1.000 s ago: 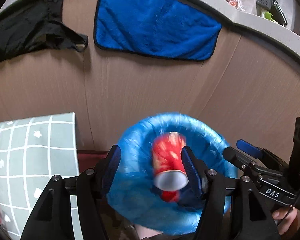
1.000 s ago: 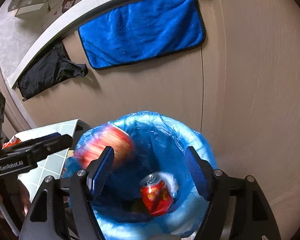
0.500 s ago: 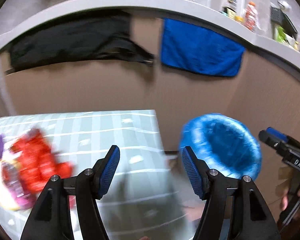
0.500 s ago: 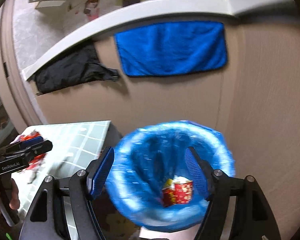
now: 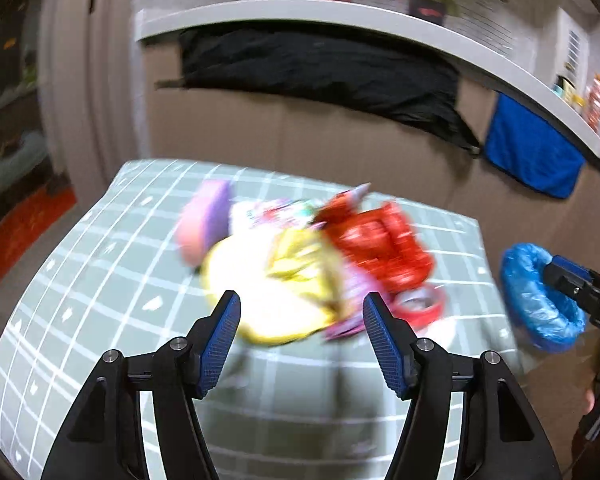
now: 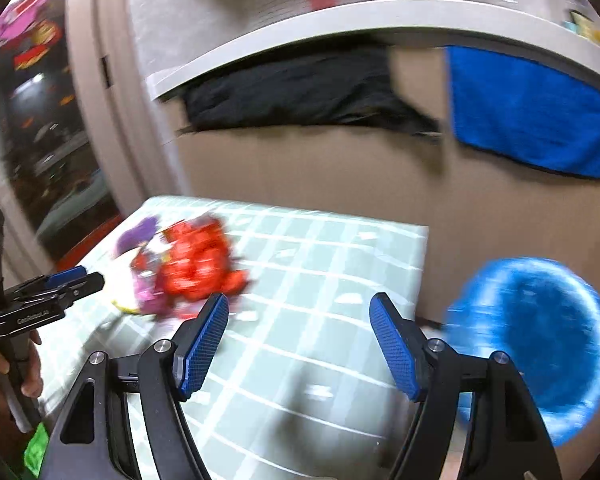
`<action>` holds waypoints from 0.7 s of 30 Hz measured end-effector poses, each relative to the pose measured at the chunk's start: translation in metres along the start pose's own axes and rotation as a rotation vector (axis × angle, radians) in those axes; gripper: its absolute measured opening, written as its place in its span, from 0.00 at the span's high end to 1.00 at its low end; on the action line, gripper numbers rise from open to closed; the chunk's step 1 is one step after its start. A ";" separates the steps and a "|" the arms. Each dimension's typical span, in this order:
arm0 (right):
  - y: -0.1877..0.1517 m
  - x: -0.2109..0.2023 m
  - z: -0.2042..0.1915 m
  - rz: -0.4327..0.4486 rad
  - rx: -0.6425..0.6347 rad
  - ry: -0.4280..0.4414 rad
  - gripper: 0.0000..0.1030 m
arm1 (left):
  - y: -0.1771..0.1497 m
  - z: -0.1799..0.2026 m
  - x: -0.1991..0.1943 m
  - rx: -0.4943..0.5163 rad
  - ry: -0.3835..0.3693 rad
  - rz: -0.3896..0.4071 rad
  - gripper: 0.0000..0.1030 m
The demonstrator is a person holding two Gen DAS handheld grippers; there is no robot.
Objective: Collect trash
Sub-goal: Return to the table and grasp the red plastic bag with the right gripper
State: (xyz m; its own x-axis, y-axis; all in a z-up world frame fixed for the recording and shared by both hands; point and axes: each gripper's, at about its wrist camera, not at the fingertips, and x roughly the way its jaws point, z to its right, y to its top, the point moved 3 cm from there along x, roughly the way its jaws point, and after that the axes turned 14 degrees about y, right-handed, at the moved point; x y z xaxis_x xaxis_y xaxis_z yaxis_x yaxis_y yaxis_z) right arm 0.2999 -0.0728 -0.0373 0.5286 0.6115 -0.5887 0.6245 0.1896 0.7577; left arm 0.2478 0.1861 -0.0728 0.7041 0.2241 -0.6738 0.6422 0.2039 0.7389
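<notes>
Both the left gripper (image 5: 300,308) and the right gripper (image 6: 298,312) were spread wide and empty above the table (image 5: 80,280), evidently to take more from the litter pile (image 5: 312,264), with the bin (image 6: 540,336) beside the table.

You see glossy, crinkled wrappers (image 5: 324,264), a shiny thin plastic bin liner (image 5: 536,300), a plush blue towel (image 6: 528,116), and ribbed pads (image 5: 220,344) on your hand-held gripper.
</notes>
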 end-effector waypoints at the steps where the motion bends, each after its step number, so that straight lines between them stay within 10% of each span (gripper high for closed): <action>1: 0.000 0.010 -0.010 -0.019 -0.019 0.014 0.32 | -0.003 -0.010 0.002 -0.014 0.006 -0.009 0.40; 11: 0.031 0.101 -0.076 -0.106 -0.228 0.044 0.32 | -0.022 -0.068 0.018 -0.116 -0.028 -0.089 0.40; 21: 0.023 0.175 -0.049 -0.308 -0.109 0.073 0.39 | -0.028 -0.081 0.022 -0.140 -0.060 -0.107 0.40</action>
State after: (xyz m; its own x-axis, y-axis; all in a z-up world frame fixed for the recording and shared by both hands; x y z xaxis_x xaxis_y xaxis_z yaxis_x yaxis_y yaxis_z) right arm 0.3790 0.0761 -0.1090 0.2796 0.5658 -0.7757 0.6812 0.4524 0.5756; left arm 0.2212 0.2626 -0.1085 0.6534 0.1371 -0.7445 0.6690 0.3556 0.6527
